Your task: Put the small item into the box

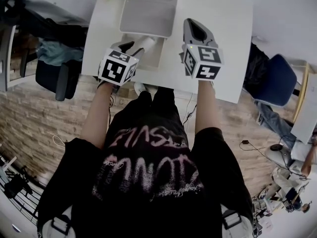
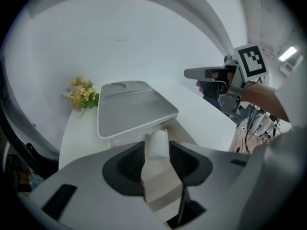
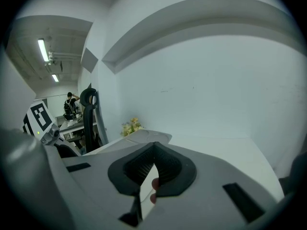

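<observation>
Your left tongs (image 2: 159, 153) are closed on the small white cylindrical item (image 2: 158, 140), with a ribbed black pad against each side of it. The item sticks out past the tips and hangs over the open white rectangular box (image 1: 155, 56), not inside it. The box sits near the front edge of the white desk (image 1: 223, 14). Its flat grey lid (image 1: 148, 6) is raised and leans back, away from you.

Your right tongs (image 3: 154, 145) are closed, pads meeting at the tips with nothing between them. They are above bare desk just to the right of the box, apart from it.

A small bunch of yellow flowers (image 2: 80, 92) rests at the far edge of the desk, beside the lid.
</observation>
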Available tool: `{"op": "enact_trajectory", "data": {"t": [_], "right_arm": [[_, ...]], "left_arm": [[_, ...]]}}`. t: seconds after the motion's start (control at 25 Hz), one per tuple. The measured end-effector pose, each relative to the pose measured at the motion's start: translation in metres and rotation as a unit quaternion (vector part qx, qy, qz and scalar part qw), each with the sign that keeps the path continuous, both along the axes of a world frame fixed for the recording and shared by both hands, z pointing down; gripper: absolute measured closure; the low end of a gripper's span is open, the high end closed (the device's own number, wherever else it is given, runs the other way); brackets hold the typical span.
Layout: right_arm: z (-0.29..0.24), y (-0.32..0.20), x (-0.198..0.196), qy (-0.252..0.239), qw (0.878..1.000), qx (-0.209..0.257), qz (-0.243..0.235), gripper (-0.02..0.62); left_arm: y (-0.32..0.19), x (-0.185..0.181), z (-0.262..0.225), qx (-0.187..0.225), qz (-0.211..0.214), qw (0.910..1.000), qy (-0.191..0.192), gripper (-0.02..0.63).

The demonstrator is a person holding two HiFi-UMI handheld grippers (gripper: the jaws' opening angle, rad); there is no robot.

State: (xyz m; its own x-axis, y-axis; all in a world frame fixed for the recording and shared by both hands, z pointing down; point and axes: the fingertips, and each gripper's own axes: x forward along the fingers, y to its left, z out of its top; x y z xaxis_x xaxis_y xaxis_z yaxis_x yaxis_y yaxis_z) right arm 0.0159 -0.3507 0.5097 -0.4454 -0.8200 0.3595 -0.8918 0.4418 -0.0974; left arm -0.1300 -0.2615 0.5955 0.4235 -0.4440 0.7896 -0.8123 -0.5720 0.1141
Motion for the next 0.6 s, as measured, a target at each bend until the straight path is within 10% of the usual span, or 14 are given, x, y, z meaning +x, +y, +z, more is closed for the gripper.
{"op": "enact_trajectory", "data": {"t": [0.6], "right_arm": [[-0.042,0.005,0.000,0.007,0.999,0.034,-0.003,0.586]], "left_arm": [[-0.018,-0.007,-0.055,0.083,-0.030,0.9956,0.031,0.494]]}}
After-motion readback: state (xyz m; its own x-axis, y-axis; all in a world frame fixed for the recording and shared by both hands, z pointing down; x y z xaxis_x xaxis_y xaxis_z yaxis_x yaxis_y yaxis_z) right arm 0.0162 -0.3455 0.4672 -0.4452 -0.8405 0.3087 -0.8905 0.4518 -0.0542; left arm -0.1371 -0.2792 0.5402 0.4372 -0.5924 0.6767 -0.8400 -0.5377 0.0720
